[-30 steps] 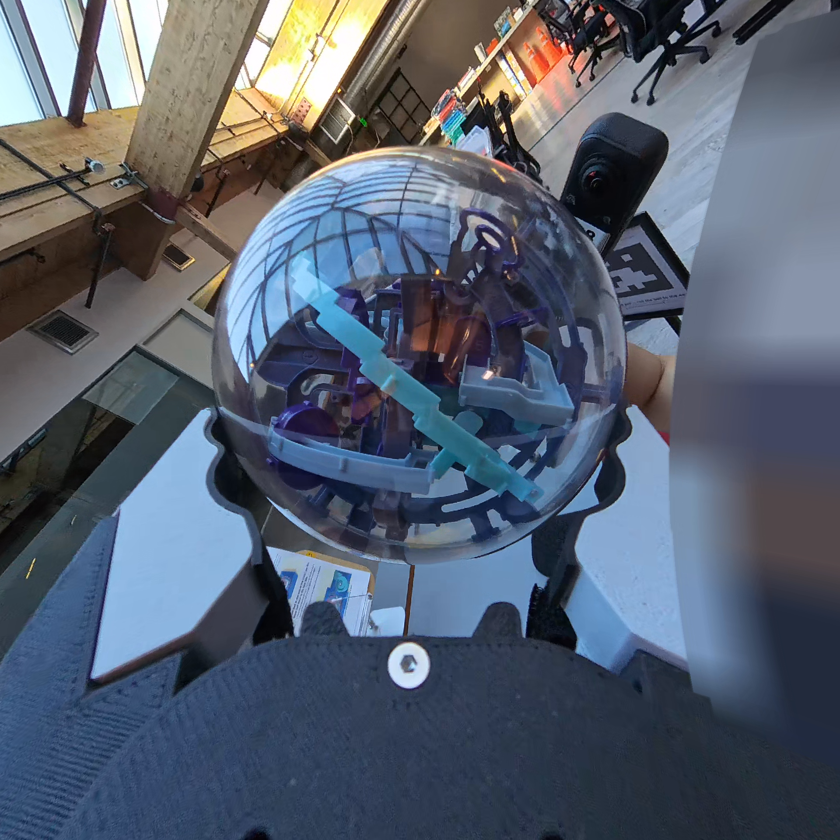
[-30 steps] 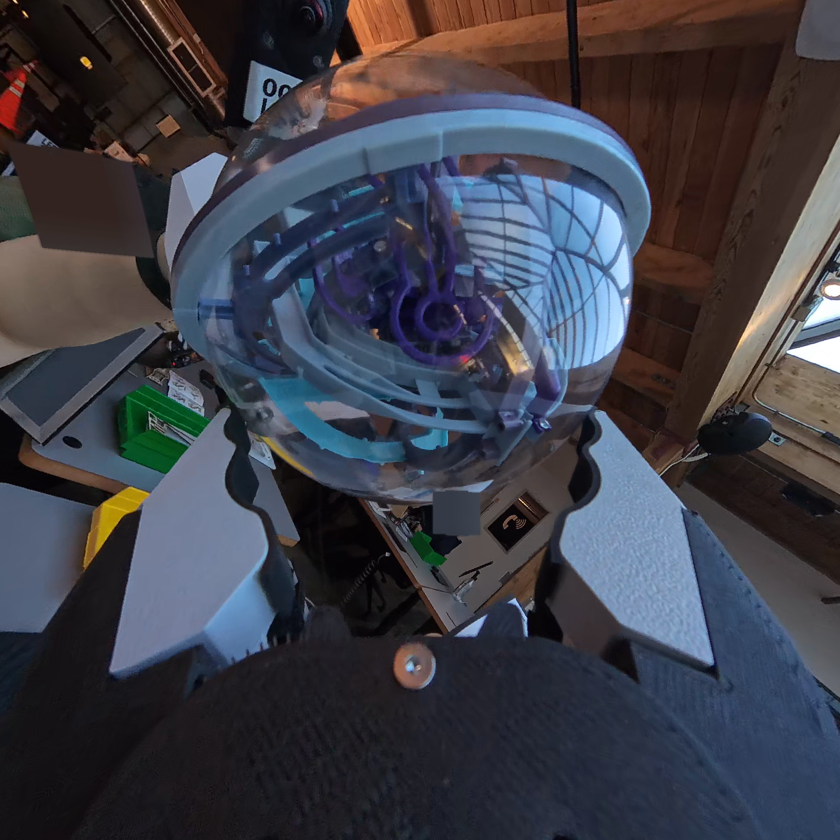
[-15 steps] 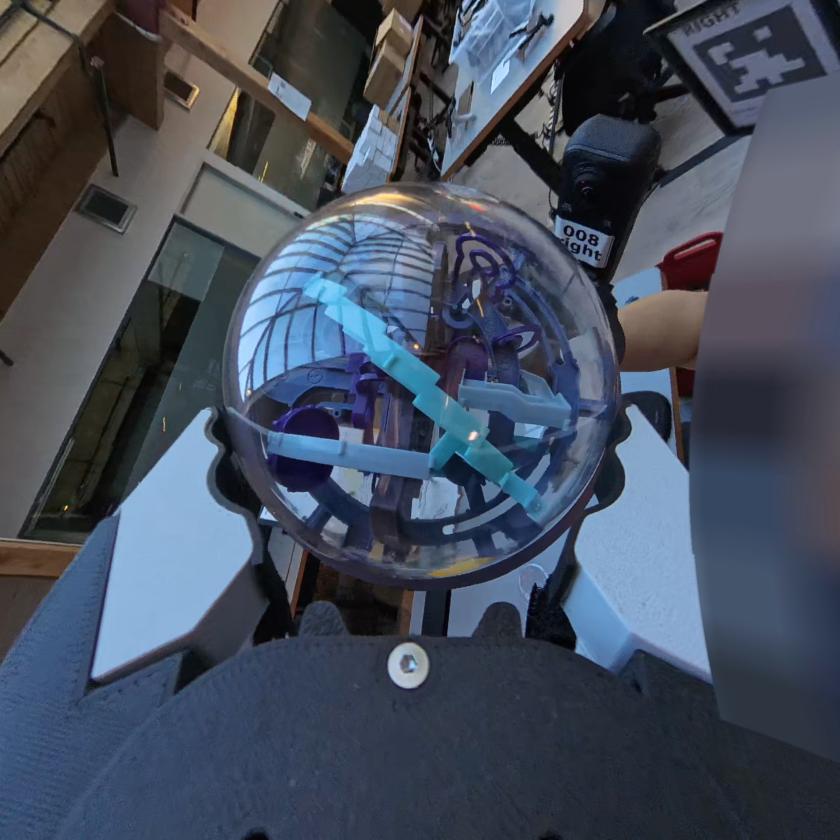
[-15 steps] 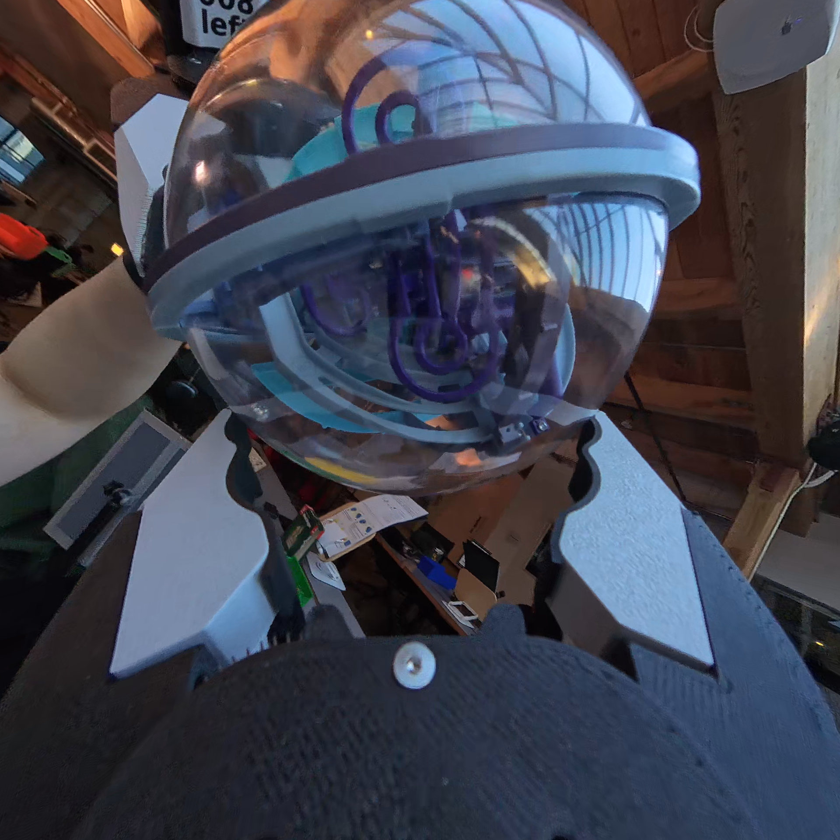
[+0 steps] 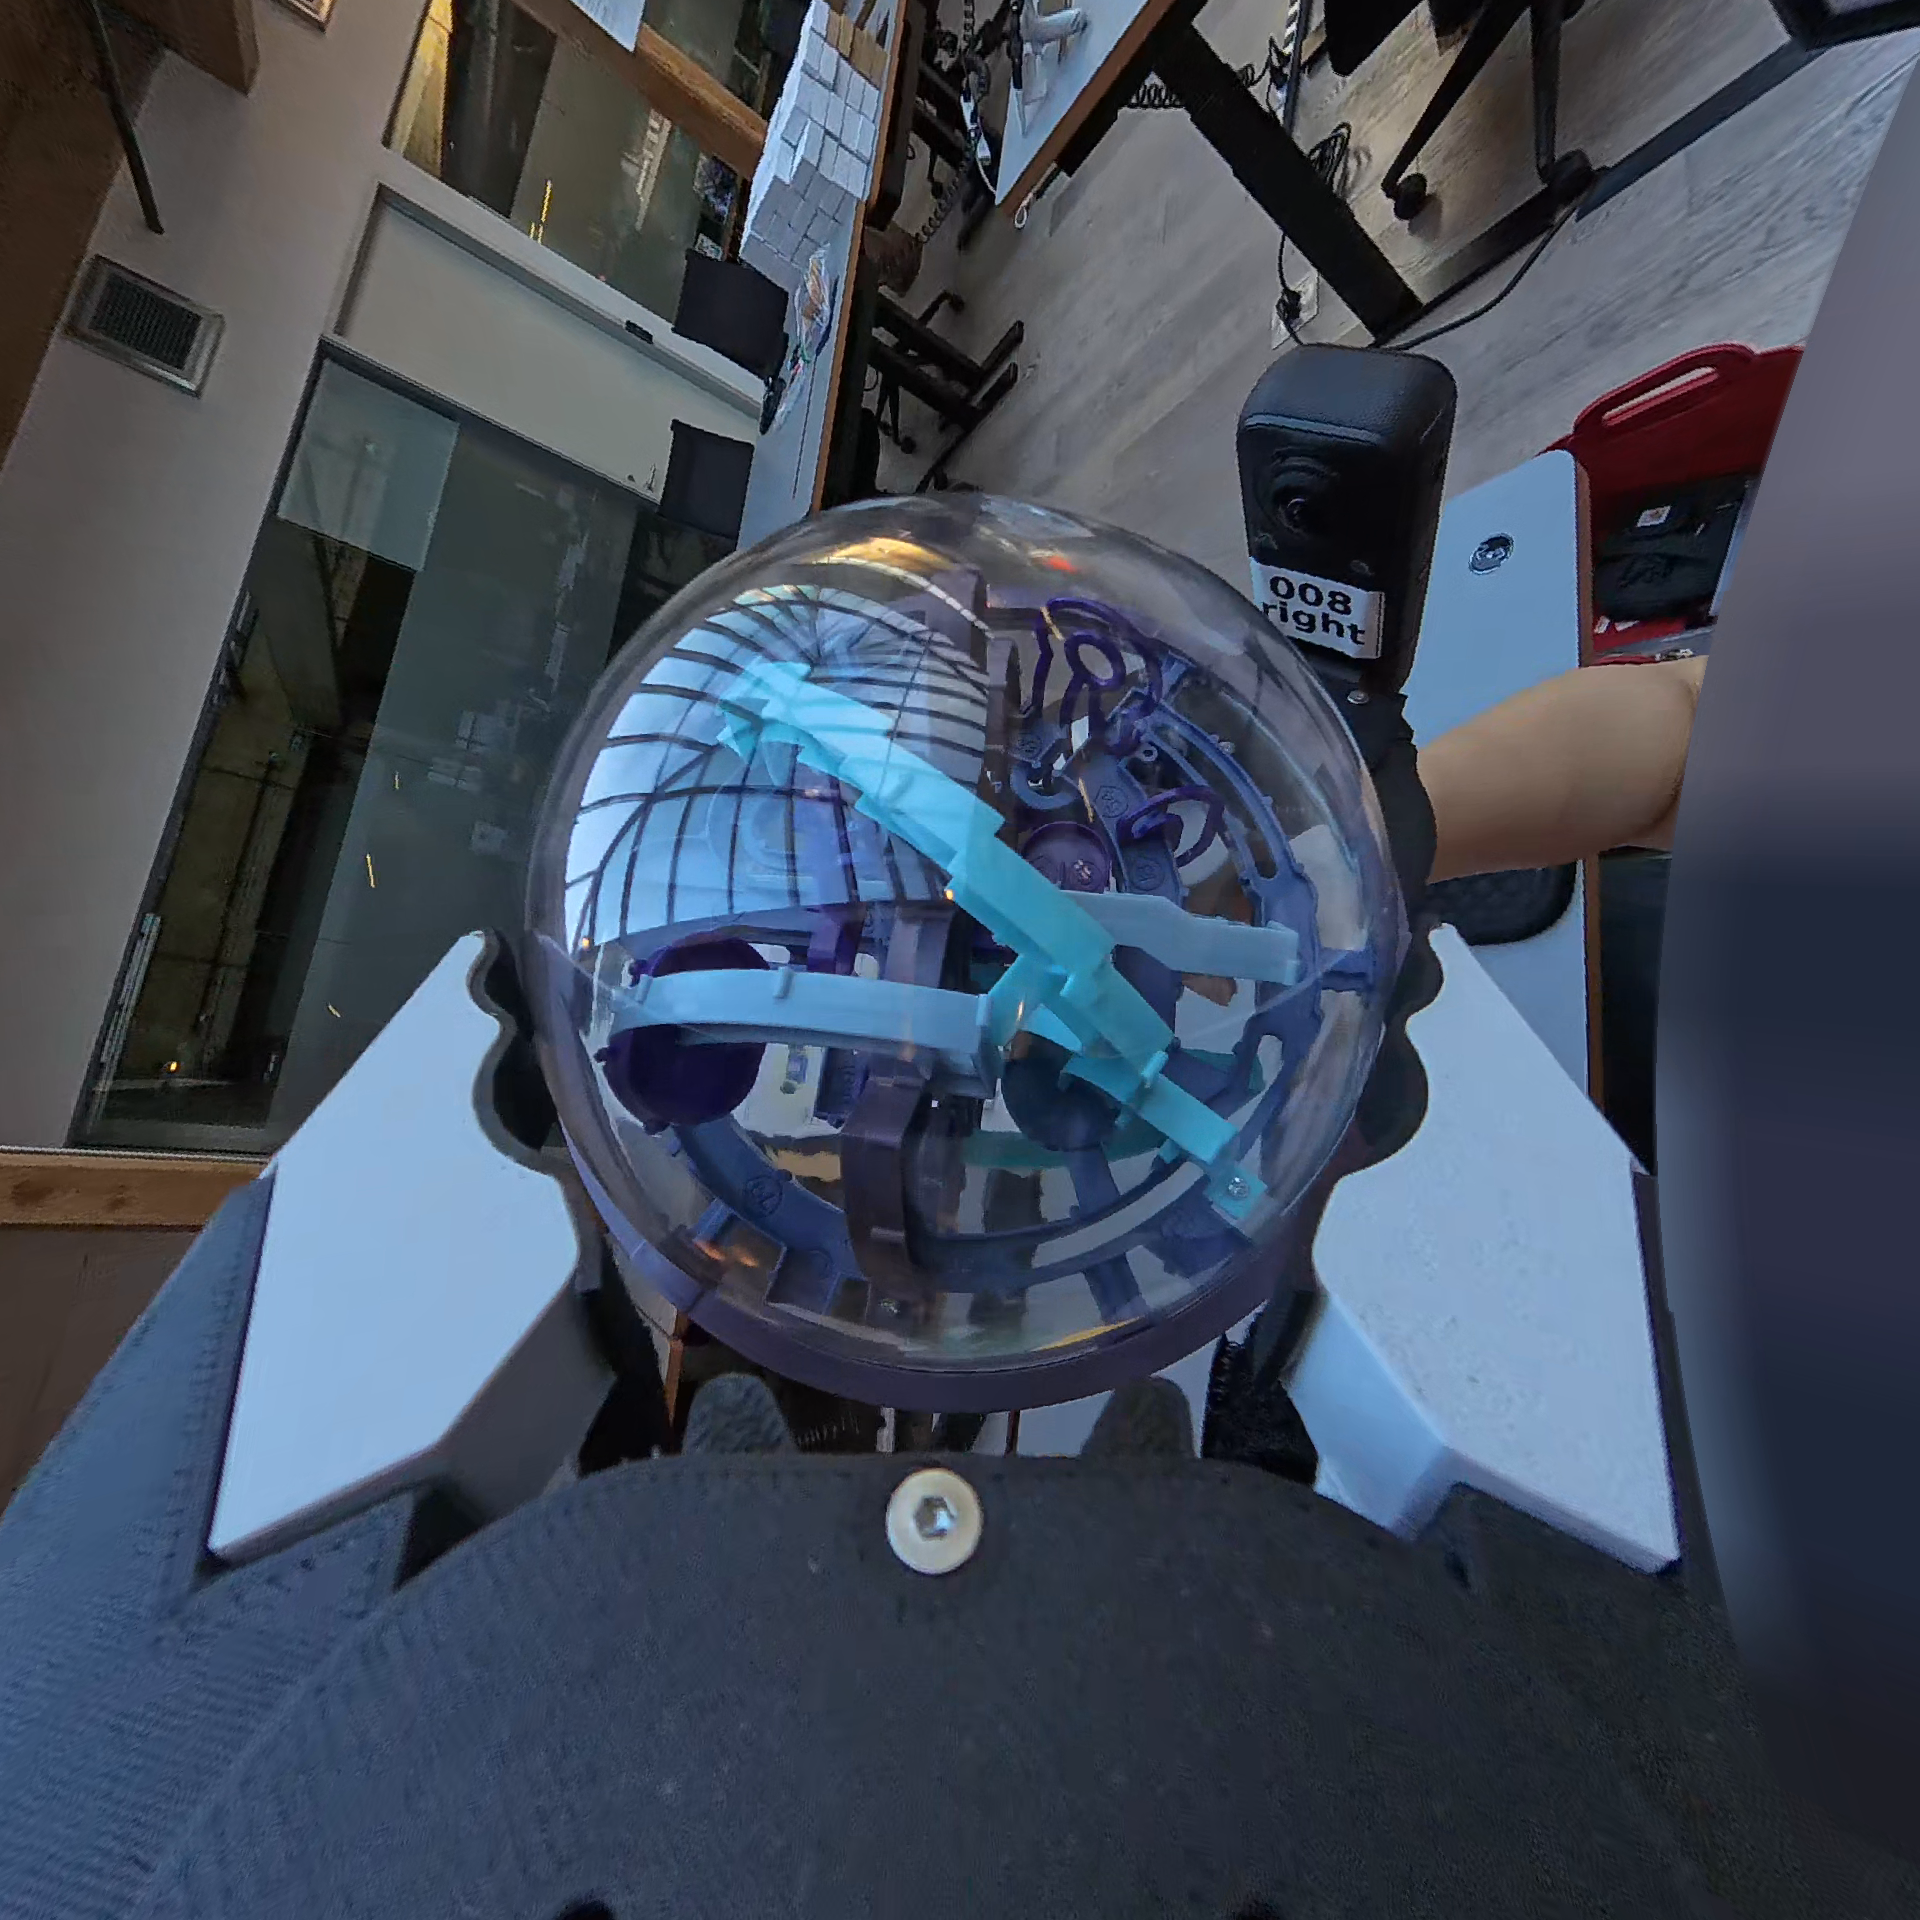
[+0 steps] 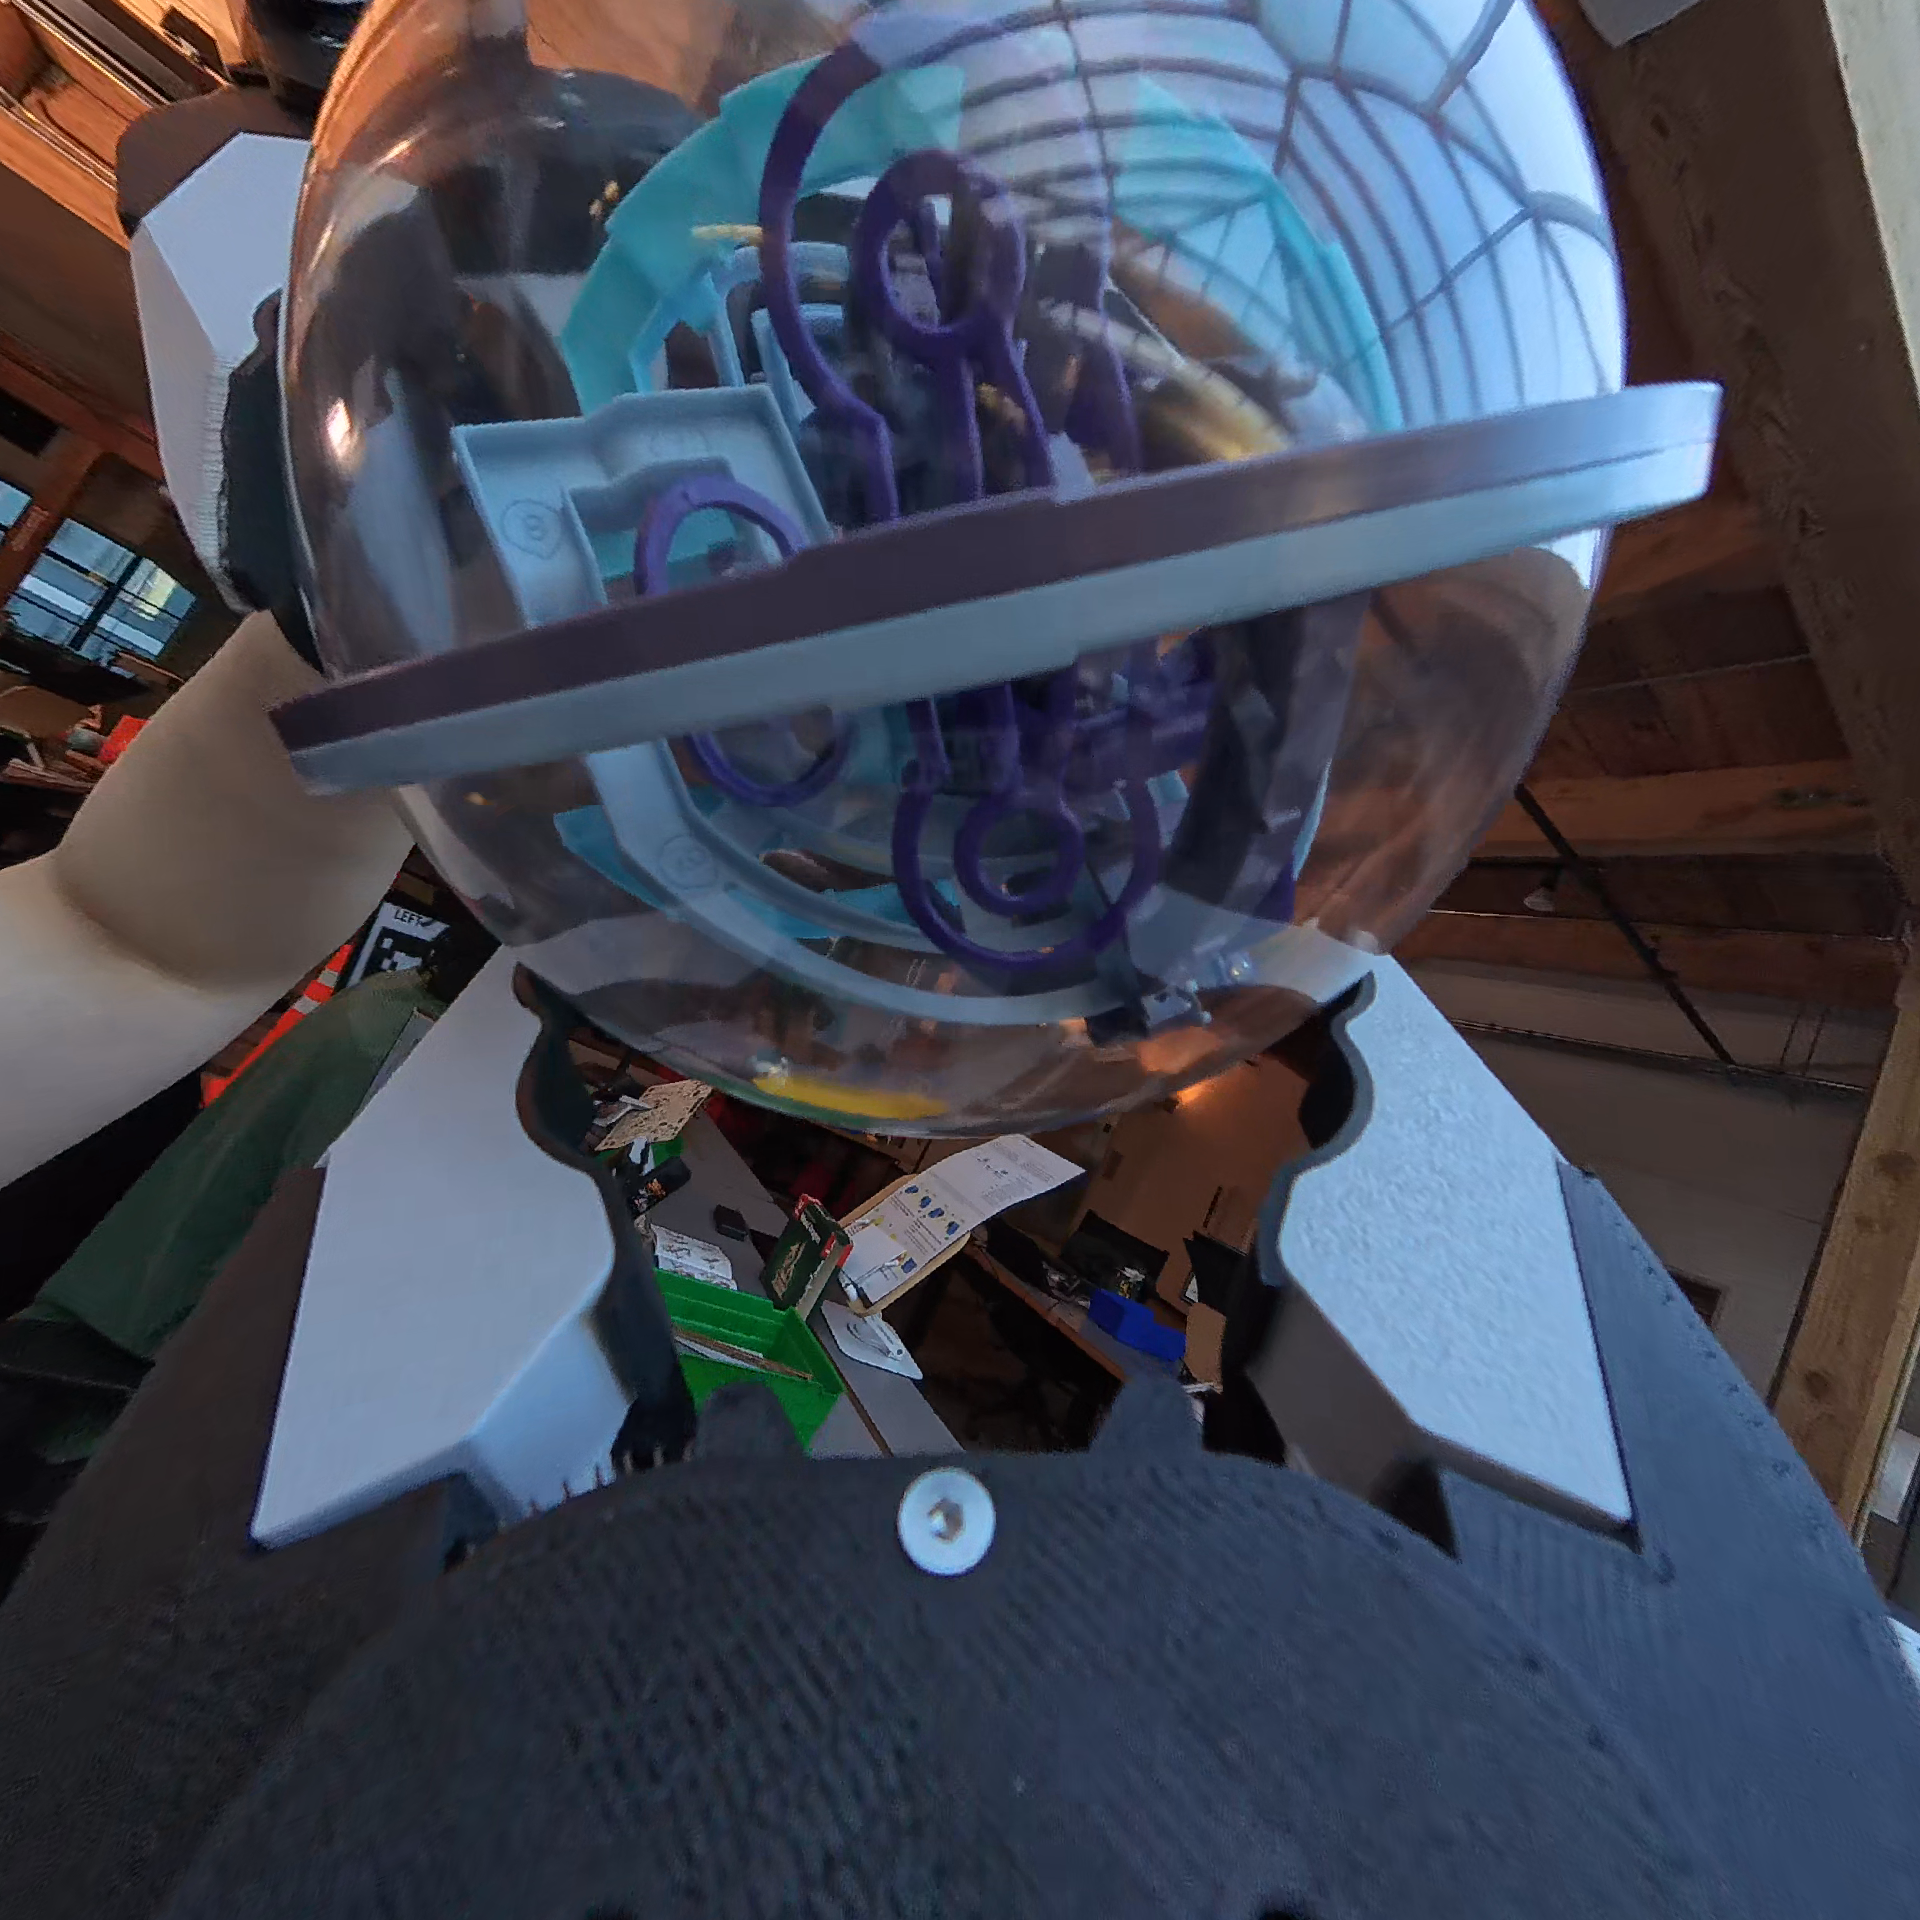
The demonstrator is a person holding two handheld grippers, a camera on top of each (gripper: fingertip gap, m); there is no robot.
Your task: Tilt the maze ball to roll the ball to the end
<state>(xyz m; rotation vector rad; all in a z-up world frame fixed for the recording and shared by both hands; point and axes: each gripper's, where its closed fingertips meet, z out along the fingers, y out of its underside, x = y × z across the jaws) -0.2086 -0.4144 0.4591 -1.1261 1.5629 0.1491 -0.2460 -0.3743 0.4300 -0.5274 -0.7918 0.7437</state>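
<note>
Tilting continues: maze ball (image 5: 961,935), clamped between left gripper (image 5: 961,997) and right gripper (image 6: 940,1029), has rotated, seam ring (image 6: 997,582) lower than 0.5 s ago. Marble unseen; progress unclear.

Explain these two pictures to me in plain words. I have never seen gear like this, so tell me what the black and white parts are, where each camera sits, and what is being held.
No robot arm here: a person holds a handheld two-finger gripper in each hand, and each gripper carries a camera looking forward along its fingers. The black bulk at the bottom of each picture is that gripper's body; the white wedges are its fingers.

In the left wrist view, the left gripper clasps the maze ball, a clear sphere with teal, grey and purple tracks inside. Behind it are the other gripper's camera and the person's forearm.

In the right wrist view, the right gripper cradles the same ball from beneath. The ball rests on no surface. I cannot find the small rolling ball inside.
</note>
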